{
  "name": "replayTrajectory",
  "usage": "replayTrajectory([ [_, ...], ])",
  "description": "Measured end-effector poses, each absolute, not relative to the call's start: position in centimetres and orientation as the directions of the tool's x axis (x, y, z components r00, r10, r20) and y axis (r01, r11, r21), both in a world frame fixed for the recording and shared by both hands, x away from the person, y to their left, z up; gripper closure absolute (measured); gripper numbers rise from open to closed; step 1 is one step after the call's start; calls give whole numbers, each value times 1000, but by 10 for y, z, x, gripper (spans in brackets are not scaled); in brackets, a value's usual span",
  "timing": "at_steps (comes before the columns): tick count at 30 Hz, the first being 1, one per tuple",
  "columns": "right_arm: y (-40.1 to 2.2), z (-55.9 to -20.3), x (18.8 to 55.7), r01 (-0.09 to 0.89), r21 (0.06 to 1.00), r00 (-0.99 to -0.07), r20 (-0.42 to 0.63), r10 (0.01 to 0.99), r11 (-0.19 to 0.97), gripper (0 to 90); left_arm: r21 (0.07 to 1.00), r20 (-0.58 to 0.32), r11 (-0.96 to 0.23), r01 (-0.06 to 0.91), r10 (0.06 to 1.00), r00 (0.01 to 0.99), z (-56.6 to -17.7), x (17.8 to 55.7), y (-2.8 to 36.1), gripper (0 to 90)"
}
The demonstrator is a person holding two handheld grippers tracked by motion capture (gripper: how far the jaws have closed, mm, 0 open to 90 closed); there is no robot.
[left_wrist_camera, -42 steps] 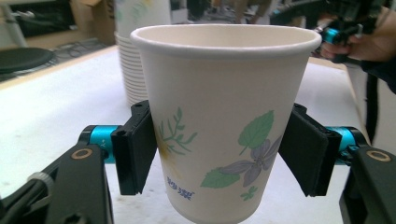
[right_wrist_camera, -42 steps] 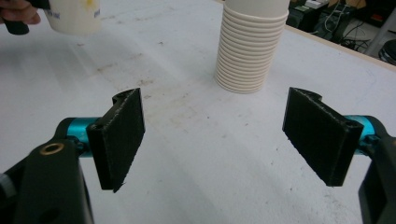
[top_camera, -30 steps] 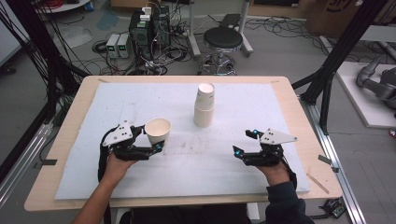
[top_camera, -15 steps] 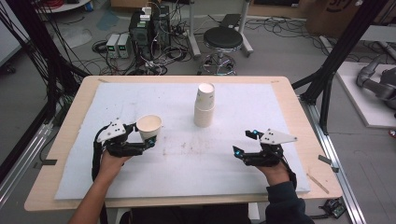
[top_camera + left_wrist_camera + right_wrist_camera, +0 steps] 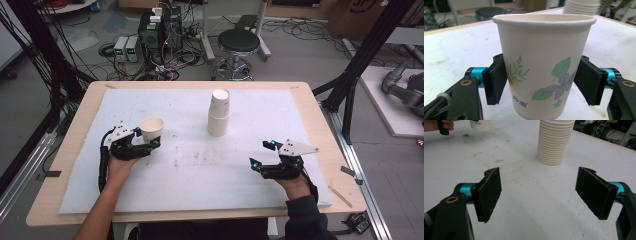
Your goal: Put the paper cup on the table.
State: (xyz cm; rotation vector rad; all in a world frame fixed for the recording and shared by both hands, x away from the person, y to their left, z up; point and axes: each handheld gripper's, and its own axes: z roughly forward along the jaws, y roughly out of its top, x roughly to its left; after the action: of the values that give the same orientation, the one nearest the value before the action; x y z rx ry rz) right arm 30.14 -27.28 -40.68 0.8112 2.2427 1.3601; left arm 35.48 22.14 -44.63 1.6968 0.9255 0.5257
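Observation:
A white paper cup (image 5: 541, 62) with a leaf and flower print stands upright between the pads of my left gripper (image 5: 540, 82), which is shut on its sides. In the high view this cup (image 5: 152, 129) and the left gripper (image 5: 146, 137) are at the left of the white mat (image 5: 175, 195). A tall stack of paper cups (image 5: 219, 112) stands at the middle back of the mat. My right gripper (image 5: 260, 153) rests at the right front, jaws open with nothing between them. In the right gripper view, the right gripper (image 5: 537, 192) faces the stack (image 5: 554, 142), and the held cup (image 5: 480, 125) is far off at the upper left.
The mat covers a wooden table (image 5: 320, 125) and has faint brown stains (image 5: 175, 162) near its middle. Beyond the table's far edge stand a black stool (image 5: 239, 42) and electronics with cables (image 5: 157, 30). Black frame posts (image 5: 350, 85) flank the table.
My left gripper has carried the cup leftward, away from the stack, and a little lower. The right gripper has stayed in place.

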Motion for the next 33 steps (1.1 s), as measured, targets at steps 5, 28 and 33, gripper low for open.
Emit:
replayTrajectory([
  [5, -273, -408, 302, 276, 891, -752, -33, 658, 361, 213, 929, -77, -141, 343, 831, 550, -446, 359, 233, 311],
  [28, -274, -408, 299, 286, 889, -747, -28, 664, 359, 213, 858, 2, -252, 448, 873, 488, -456, 344, 254, 309],
  [33, -274, -408, 298, 288, 887, -745, -30, 666, 361, 213, 861, -29, -231, 454, 867, 497, -457, 340, 259, 291],
])
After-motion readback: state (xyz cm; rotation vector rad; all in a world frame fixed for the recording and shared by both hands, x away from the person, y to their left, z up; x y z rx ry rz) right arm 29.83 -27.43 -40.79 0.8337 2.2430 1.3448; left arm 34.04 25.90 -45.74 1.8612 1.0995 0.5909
